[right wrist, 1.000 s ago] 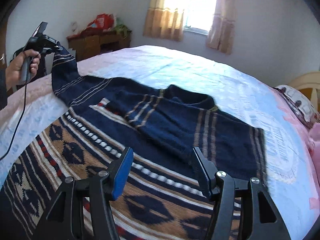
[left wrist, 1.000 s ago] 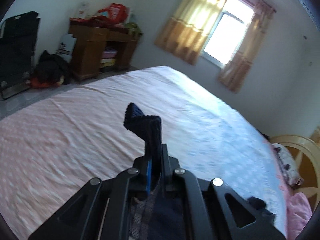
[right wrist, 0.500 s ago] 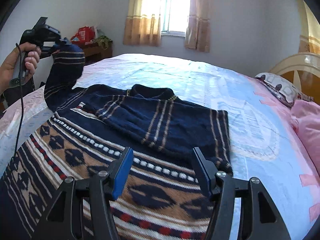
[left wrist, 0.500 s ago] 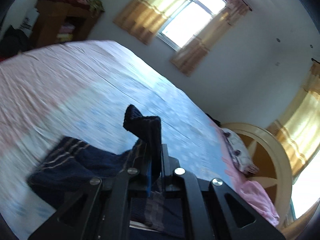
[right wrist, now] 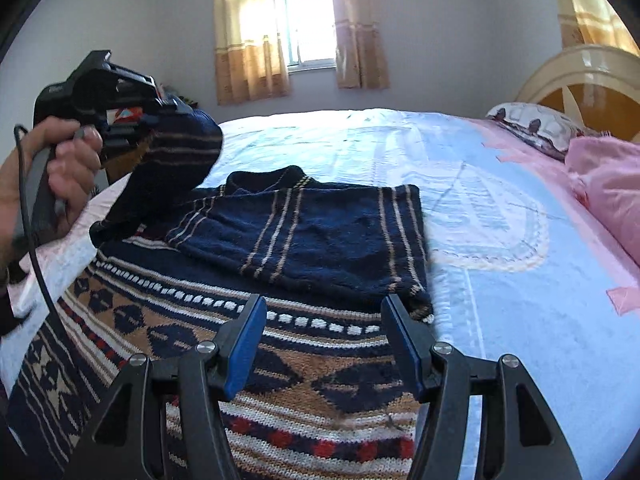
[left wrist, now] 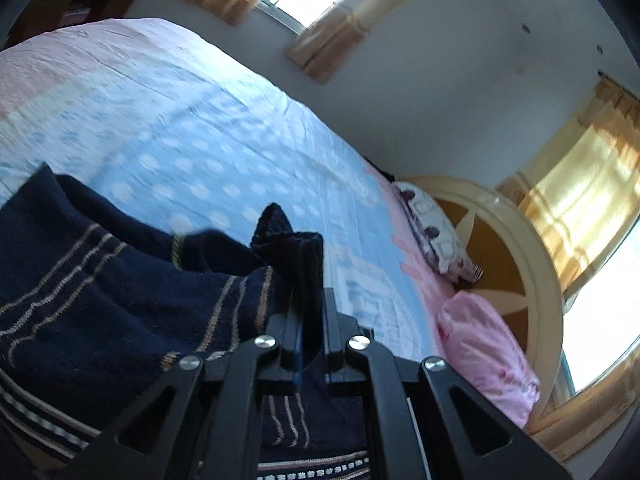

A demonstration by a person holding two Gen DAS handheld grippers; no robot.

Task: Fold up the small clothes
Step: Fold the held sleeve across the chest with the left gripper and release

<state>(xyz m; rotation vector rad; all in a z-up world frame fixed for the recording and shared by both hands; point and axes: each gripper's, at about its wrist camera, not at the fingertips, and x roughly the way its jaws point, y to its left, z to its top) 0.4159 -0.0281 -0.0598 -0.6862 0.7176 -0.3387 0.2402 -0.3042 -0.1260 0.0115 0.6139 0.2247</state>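
From my right camera I see the whole sweater (right wrist: 320, 240) spread on the bed (right wrist: 520, 280), one sleeve (right wrist: 312, 232) already folded across its chest, and my right hand-held gripper (right wrist: 324, 344) hanging released above the patterned hem with nothing between its fingers. That view also shows my left hand (right wrist: 60, 172) gripping the other tool's handle, cable trailing down. My left camera shows only what that misses: the left hand-held gripper (left wrist: 310, 320) clenched on the dark cuff (left wrist: 296, 248) of the second sleeve, lifted above the sweater's body. A pillow (left wrist: 436, 232), a pink blanket (left wrist: 484, 352) and the headboard (left wrist: 536, 280) sit at the bed's far end; the raised sleeve blocks the sweater's left shoulder from the right camera.
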